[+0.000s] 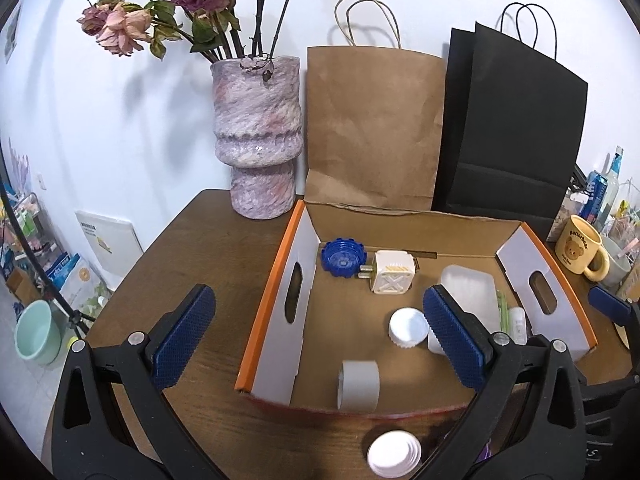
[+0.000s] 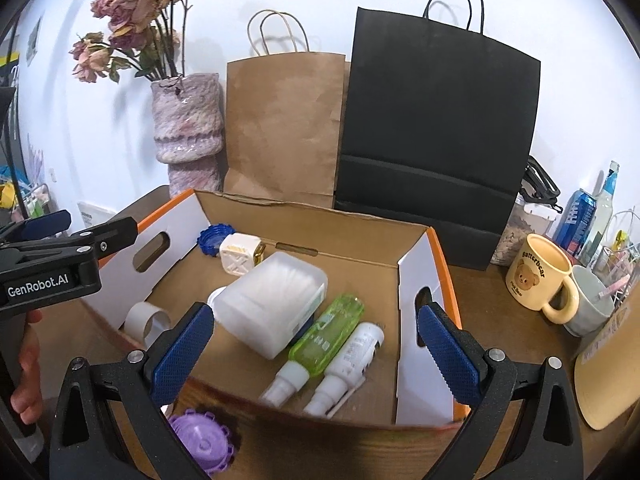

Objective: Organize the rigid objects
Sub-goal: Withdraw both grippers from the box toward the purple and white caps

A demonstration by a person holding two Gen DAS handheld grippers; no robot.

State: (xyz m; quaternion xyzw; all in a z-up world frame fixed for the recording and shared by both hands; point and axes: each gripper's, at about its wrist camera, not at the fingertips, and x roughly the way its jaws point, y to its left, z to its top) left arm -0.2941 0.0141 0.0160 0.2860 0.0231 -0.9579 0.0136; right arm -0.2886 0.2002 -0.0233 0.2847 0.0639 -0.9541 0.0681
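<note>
The left claw (image 1: pixel 320 336) hangs spread wide with nothing between its blue pads, low in the frame over the near left wall of the cardboard box (image 1: pixel 276 304), which sits in the centre of the wooden bench (image 1: pixel 192 248). Bare wood shows in the left of that frame, between the bench edge and the box's orange-trimmed wall. Inside the box, going left to right: a roll of white tape (image 1: pixel 358 385) stands on edge against the near wall, a blue toothed cap (image 1: pixel 343 258) and a cream plug adapter (image 1: pixel 391 277) lie touching near the far wall, a white ribbed lid (image 1: pixel 408 327) lies mid-floor, and a frosted tub of cotton swabs (image 2: pixel 272 304) lies beside a green spray bottle (image 2: pixel 324 334) and a white spray bottle (image 2: pixel 352 356), the two bottles side by side. At the bottom of the frames, outside the near wall, a white lid (image 1: pixel 394 454) and a purple toothed cap (image 2: pixel 202 446) lie on the bench. The right claw (image 2: pixel 314 356) is likewise wide open and empty, above the box's near right corner.
</note>
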